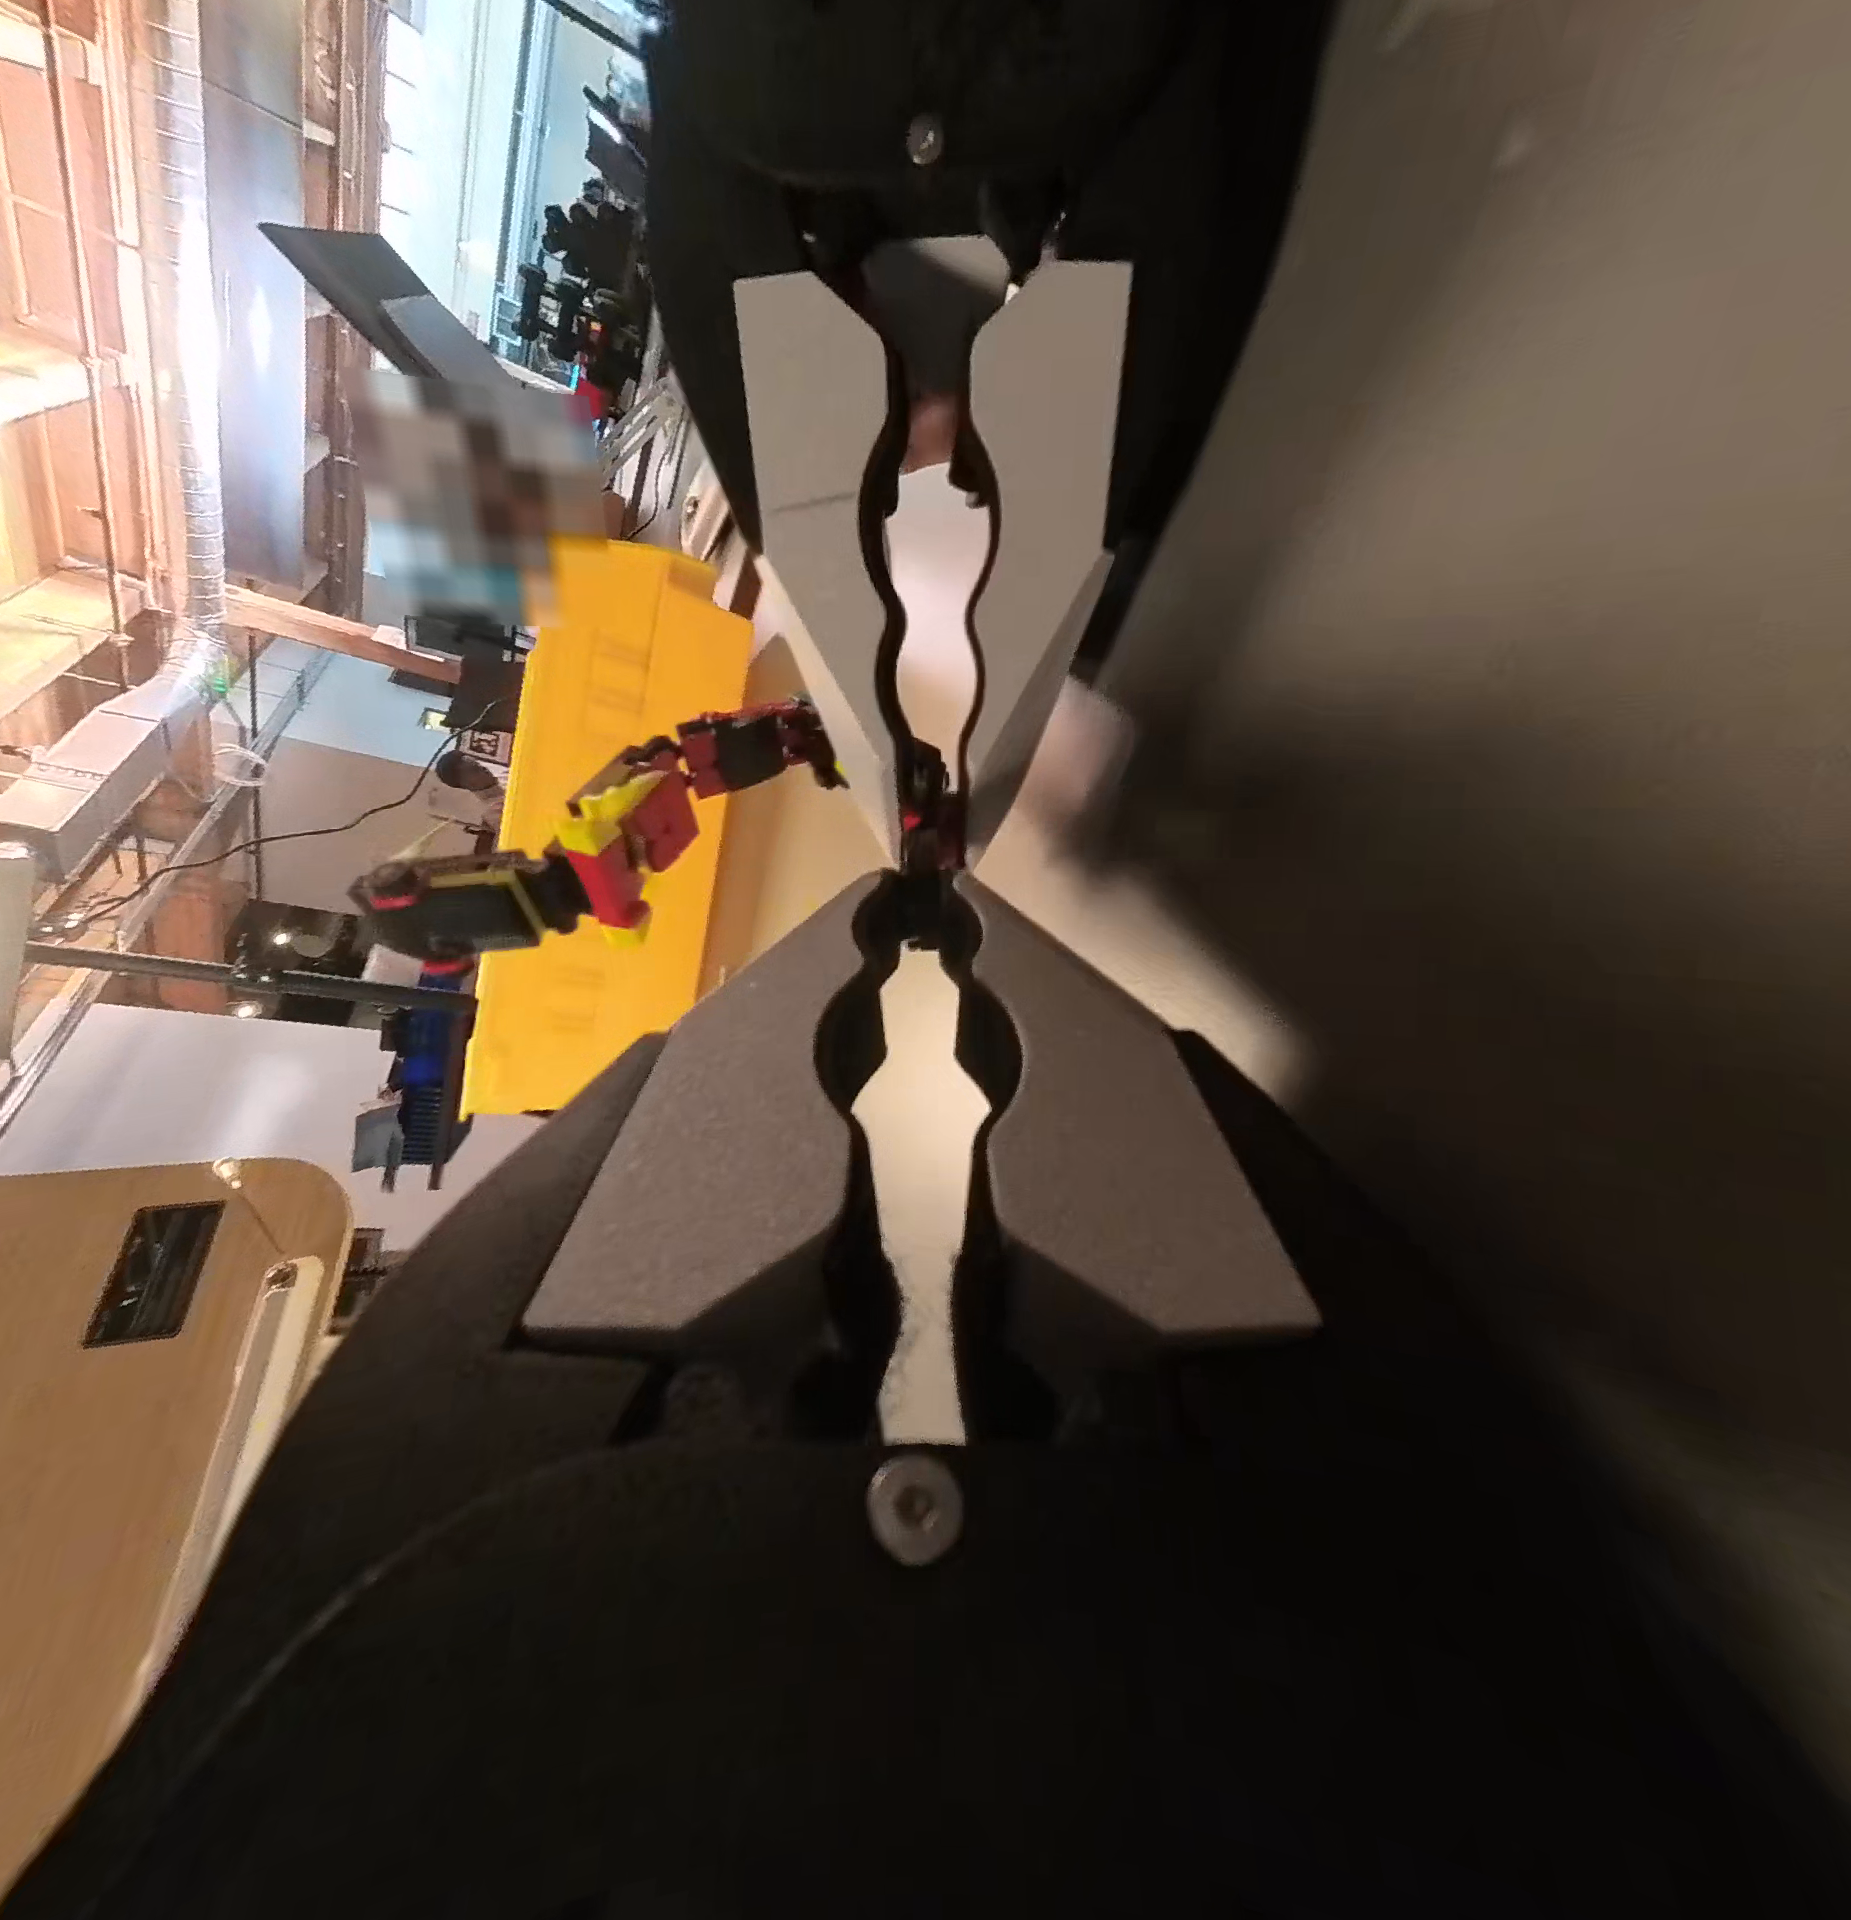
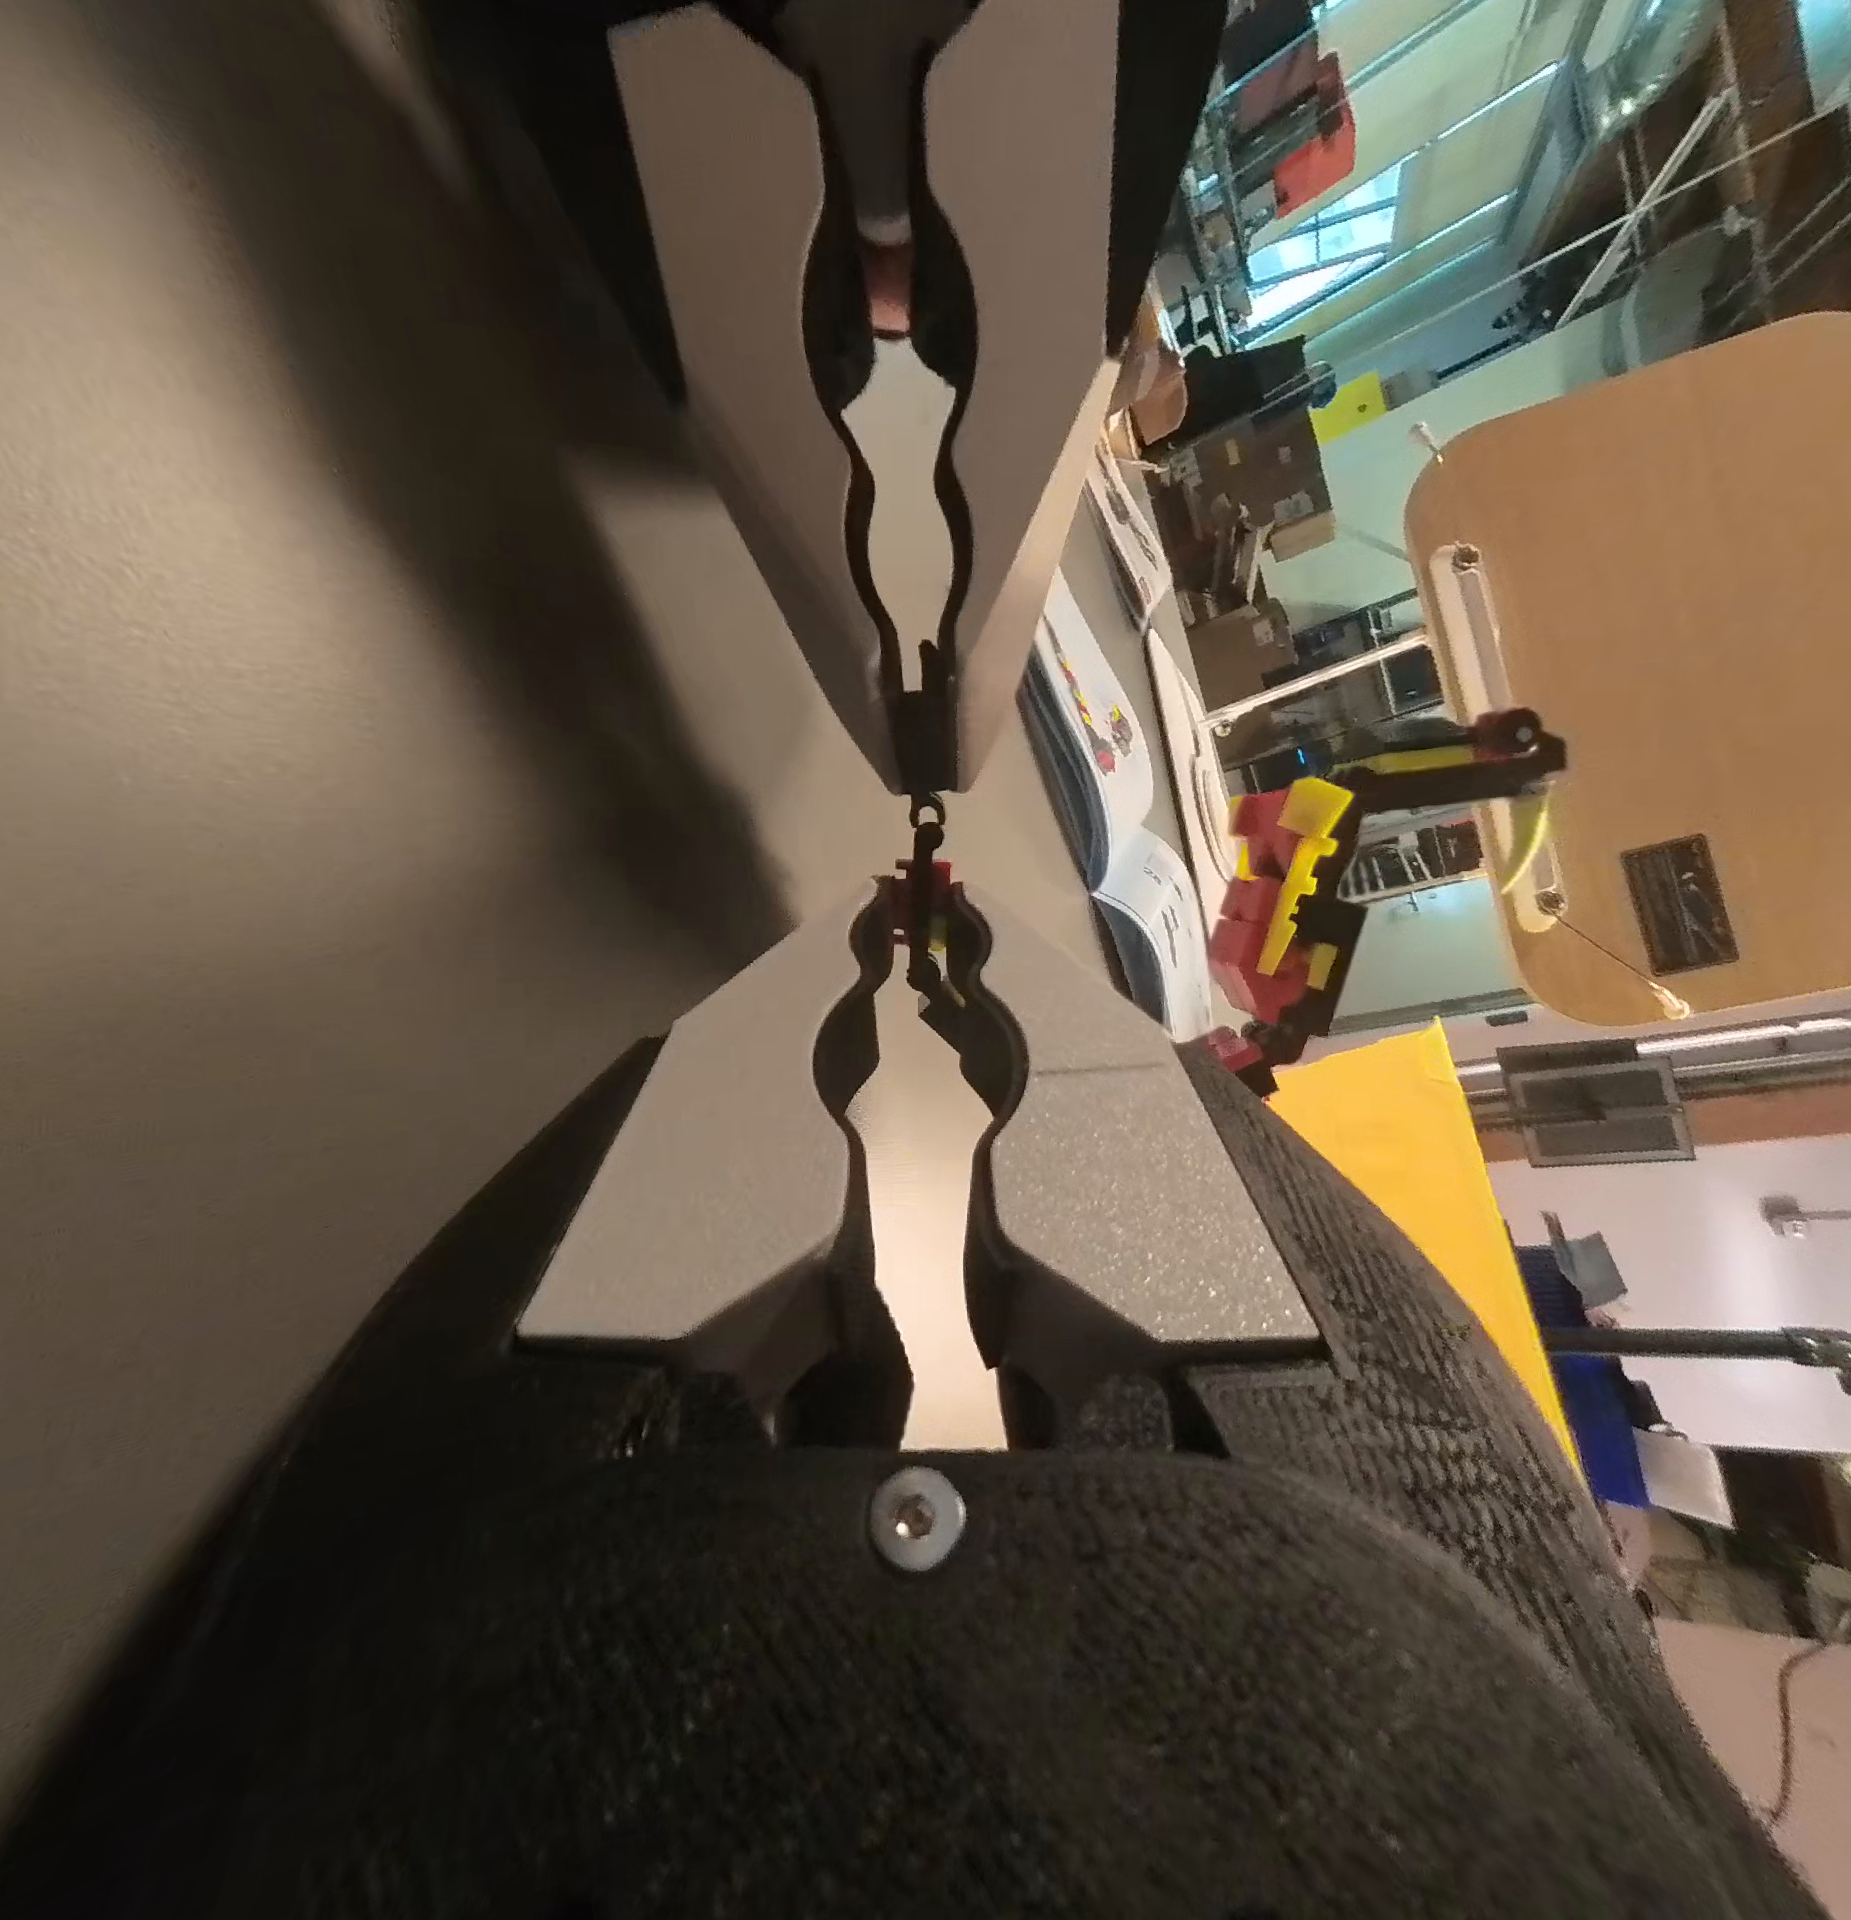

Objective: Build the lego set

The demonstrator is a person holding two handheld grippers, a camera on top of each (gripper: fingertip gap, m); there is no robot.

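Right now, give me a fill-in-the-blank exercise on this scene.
The left tongs and right tongs meet tip to ___.
The black piece is gripped by the ___ tongs.
The red piece is gripped by the ___ tongs.
The Lego model is red, black and ___.
Missing: tip; left; right; yellow

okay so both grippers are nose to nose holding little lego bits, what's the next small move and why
Probably ease the right gripper straight toward the left gripper to seat the joint. In the right wrist view its red-and-black piece sits just short of the small black link held opposite, roughly in line, with a slim gap. The lego model hangs off to the side, so keep the push short.
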